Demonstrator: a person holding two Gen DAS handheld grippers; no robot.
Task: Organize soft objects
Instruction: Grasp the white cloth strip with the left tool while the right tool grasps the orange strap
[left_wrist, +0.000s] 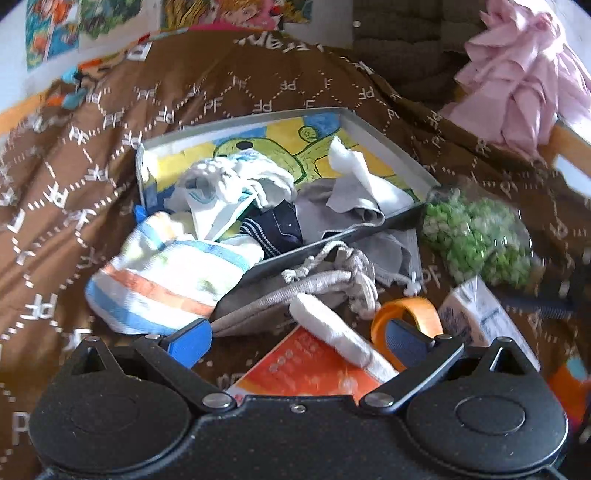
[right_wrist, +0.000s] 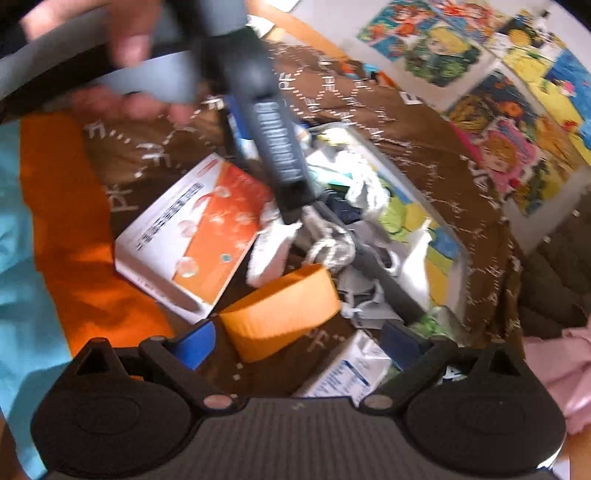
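A shallow grey tray (left_wrist: 388, 146) with a cartoon lining lies on a brown patterned blanket (left_wrist: 110, 122). It holds white cloths (left_wrist: 255, 177), a grey cloth (left_wrist: 343, 206) and a navy striped sock (left_wrist: 273, 229). A striped rolled cloth (left_wrist: 166, 273) hangs over its near left corner. A grey drawstring pouch (left_wrist: 288, 295) and a white rolled cloth (left_wrist: 332, 332) lie just in front. My left gripper (left_wrist: 299, 339) is open above them, holding nothing. My right gripper (right_wrist: 299, 339) is open over an orange tape roll (right_wrist: 280, 314); the tray shows beyond it (right_wrist: 458, 254).
An orange and white box (right_wrist: 184, 236), a bag of green beads (left_wrist: 476, 240), a tissue pack (left_wrist: 476, 314) and a pink cloth (left_wrist: 524, 77) lie around the tray. The left hand-held gripper's body (right_wrist: 266, 122) crosses the right wrist view. Cartoon posters (right_wrist: 480, 85) line the edge.
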